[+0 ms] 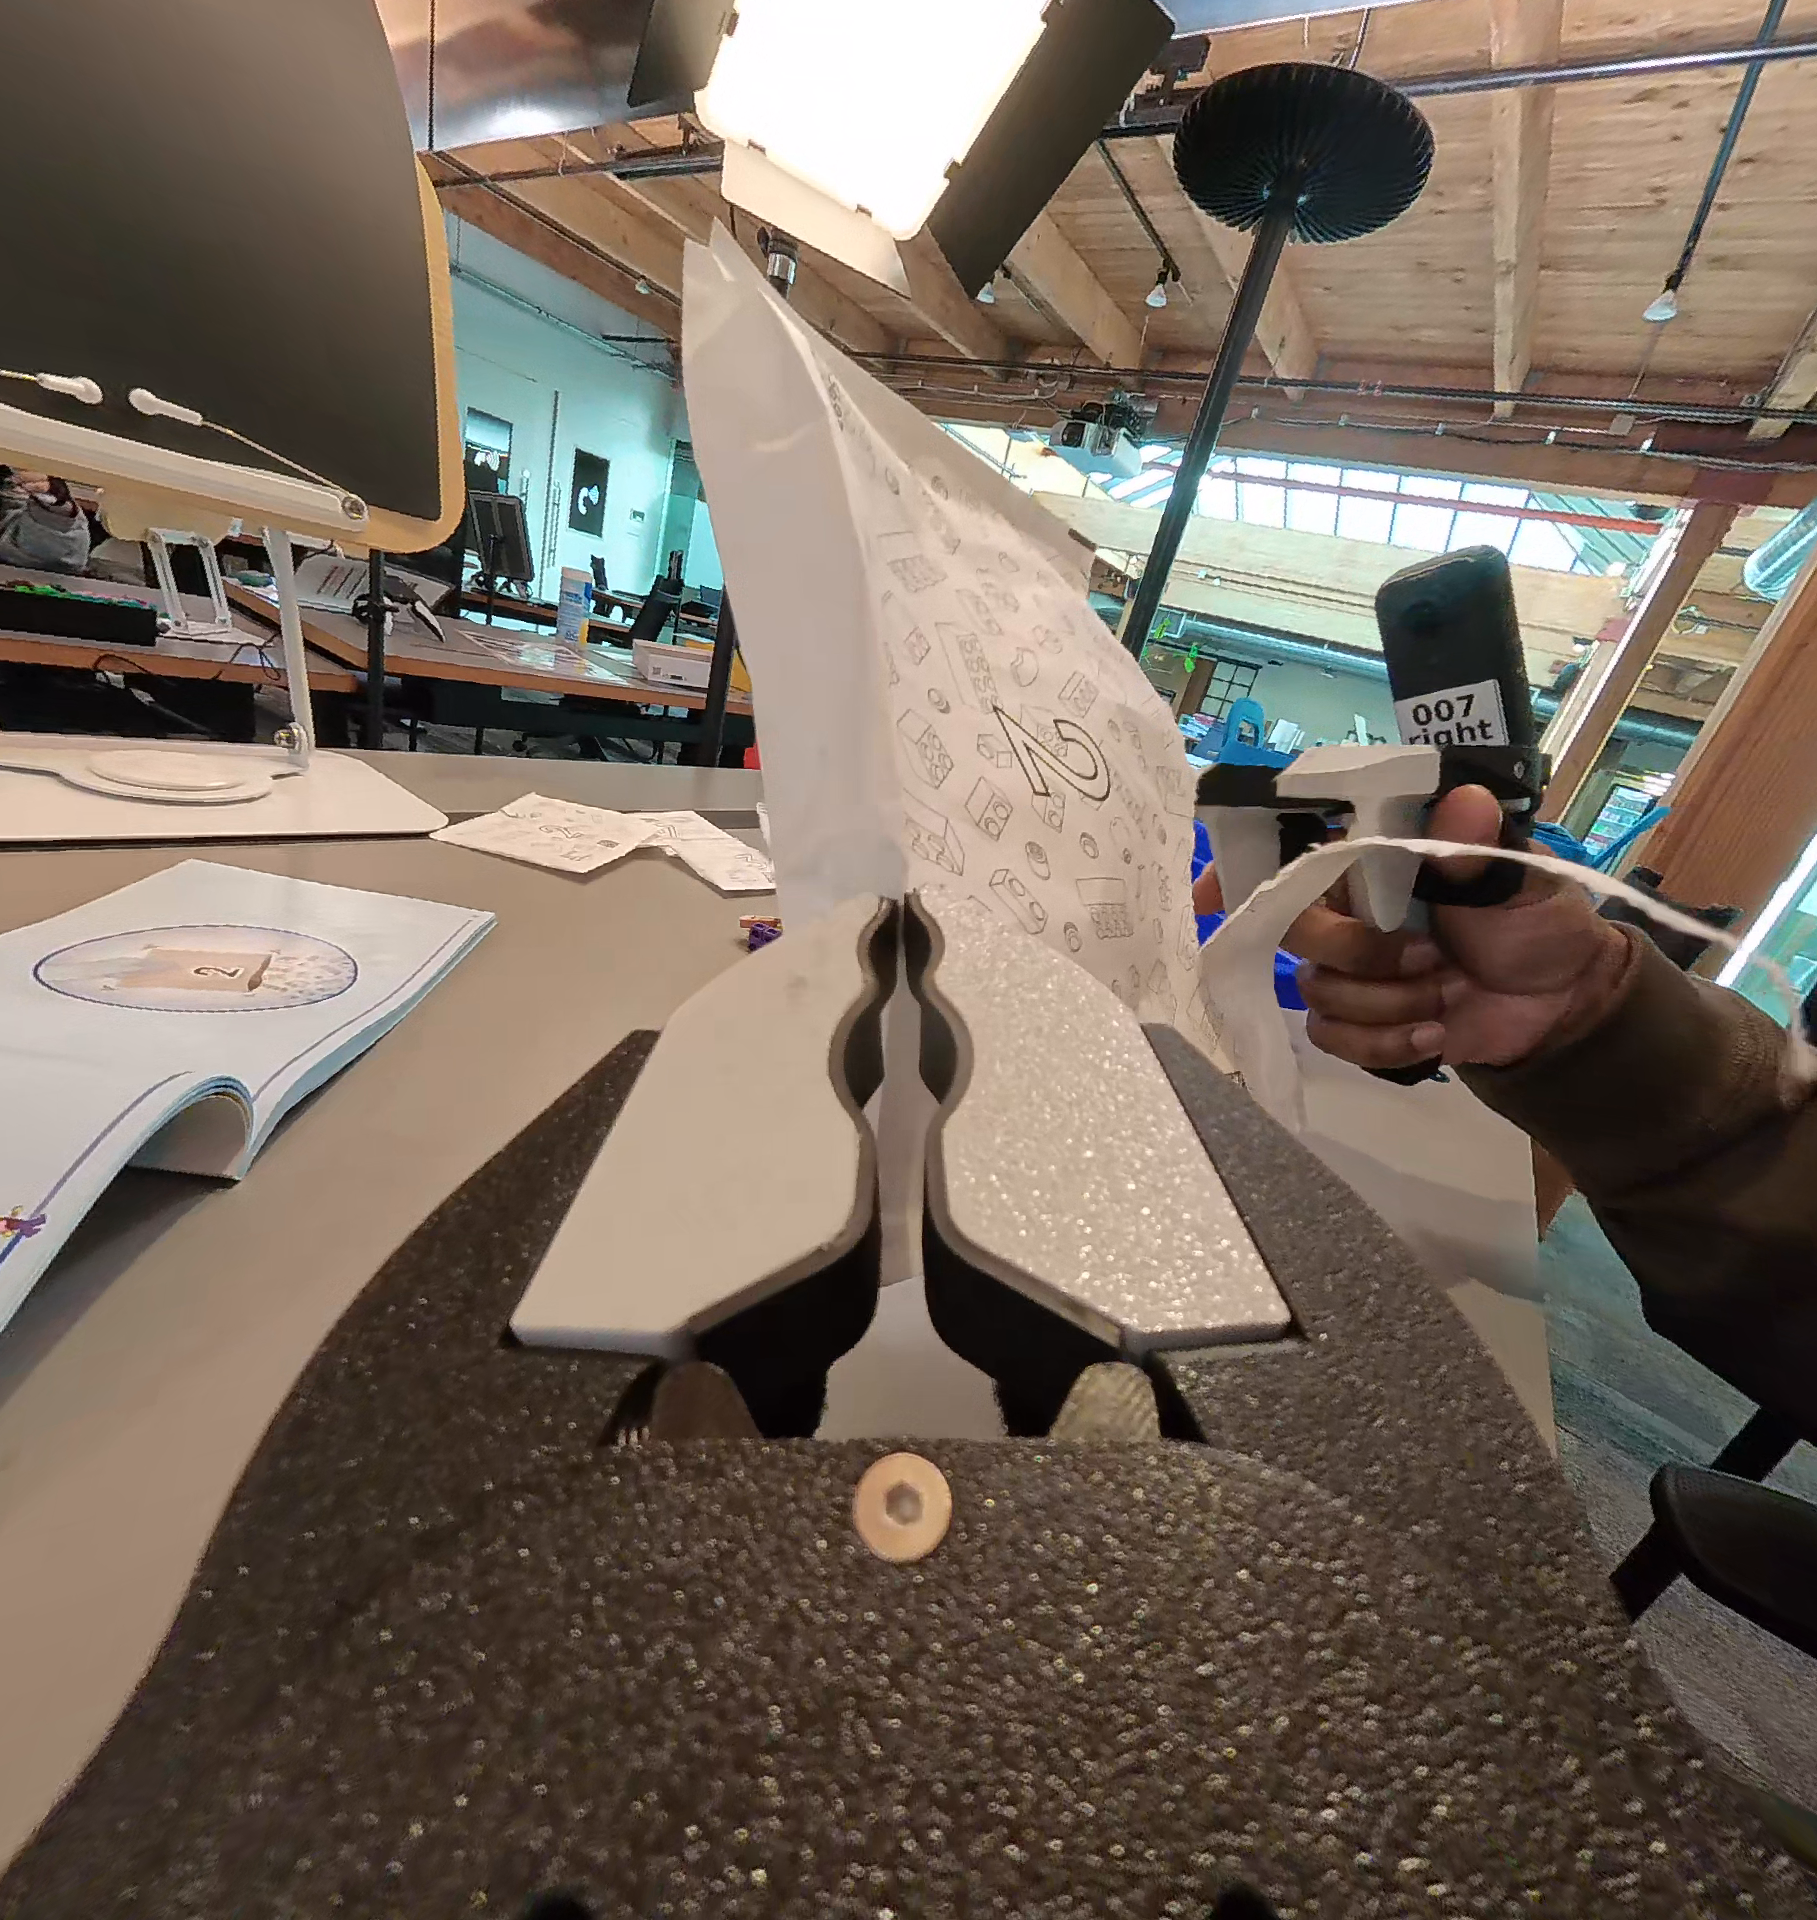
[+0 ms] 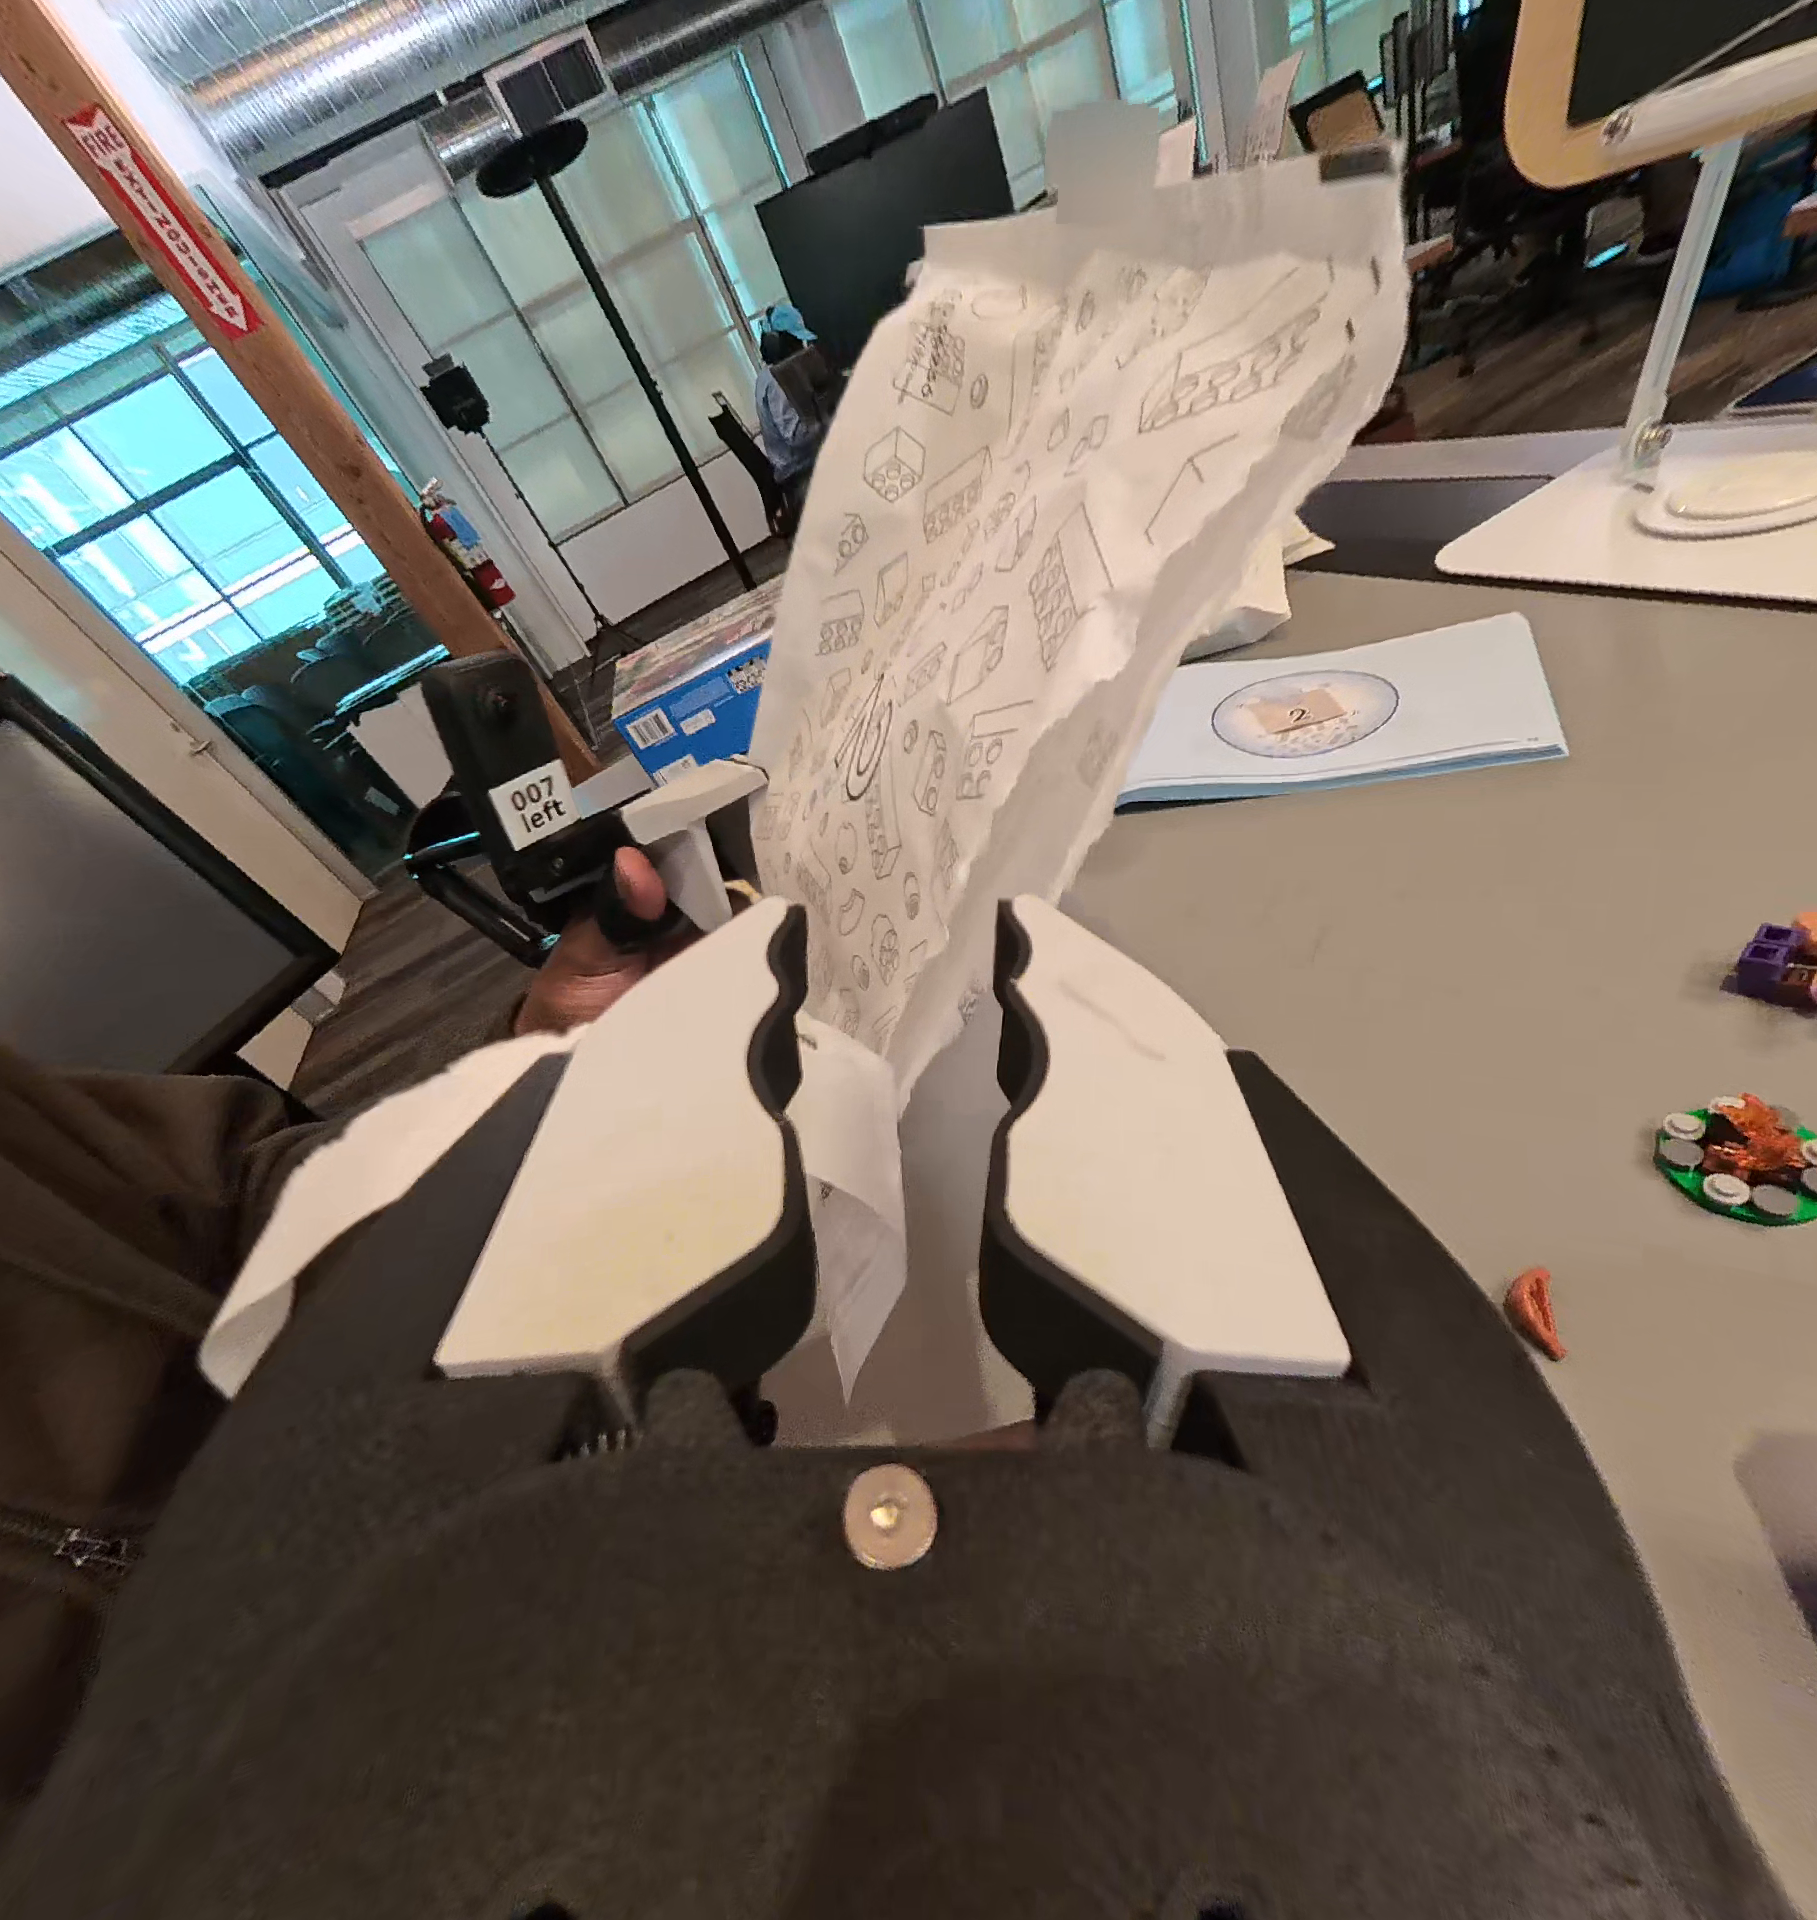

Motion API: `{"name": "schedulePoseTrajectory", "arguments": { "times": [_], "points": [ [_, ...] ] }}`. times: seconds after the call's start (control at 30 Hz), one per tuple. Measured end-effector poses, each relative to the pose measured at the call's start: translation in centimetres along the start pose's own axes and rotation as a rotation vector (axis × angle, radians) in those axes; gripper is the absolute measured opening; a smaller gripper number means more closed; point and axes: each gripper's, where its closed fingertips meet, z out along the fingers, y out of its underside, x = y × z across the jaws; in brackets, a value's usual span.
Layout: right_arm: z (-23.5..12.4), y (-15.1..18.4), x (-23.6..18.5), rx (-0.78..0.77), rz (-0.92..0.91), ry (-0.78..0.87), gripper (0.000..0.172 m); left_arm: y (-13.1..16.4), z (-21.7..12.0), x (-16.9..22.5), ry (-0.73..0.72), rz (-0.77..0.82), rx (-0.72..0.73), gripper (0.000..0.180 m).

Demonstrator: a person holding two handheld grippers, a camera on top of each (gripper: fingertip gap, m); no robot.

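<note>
So the left tongs (image 1: 899,909) are clamped on the edge of a torn white paper bag printed with brick outlines (image 1: 987,665), held up off the grey tabletop (image 1: 468,1039). The right tongs (image 2: 899,935) sit around the bag's other torn end, jaws apart. On the tabletop: a pale blue booklet (image 2: 1403,717) past the bag, a monitor stand's white base plate (image 2: 1662,551) behind that at the far edge, and a round green brick build (image 2: 1751,1158) towards the right edge.

Left tool (image 1: 899,904) pinching a white torn paper bag printed with brick outlines (image 1: 987,665), right tool (image 1: 1299,831) beside it, pale-blue booklet (image 1: 156,997) on grey tabletop (image 1: 530,997)
</note>
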Motion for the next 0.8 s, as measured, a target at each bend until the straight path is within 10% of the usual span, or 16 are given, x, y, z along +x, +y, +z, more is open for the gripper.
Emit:
{"name": "schedulePoseTrajectory", "arguments": {
  "times": [0.8],
  "points": [
    [2.9,3.7,-1.4,-0.067,0.047,-0.124,0.023,-0.4,-0.2,0.1,0.028,-0.046,0.042,0.001]
  ]
}}
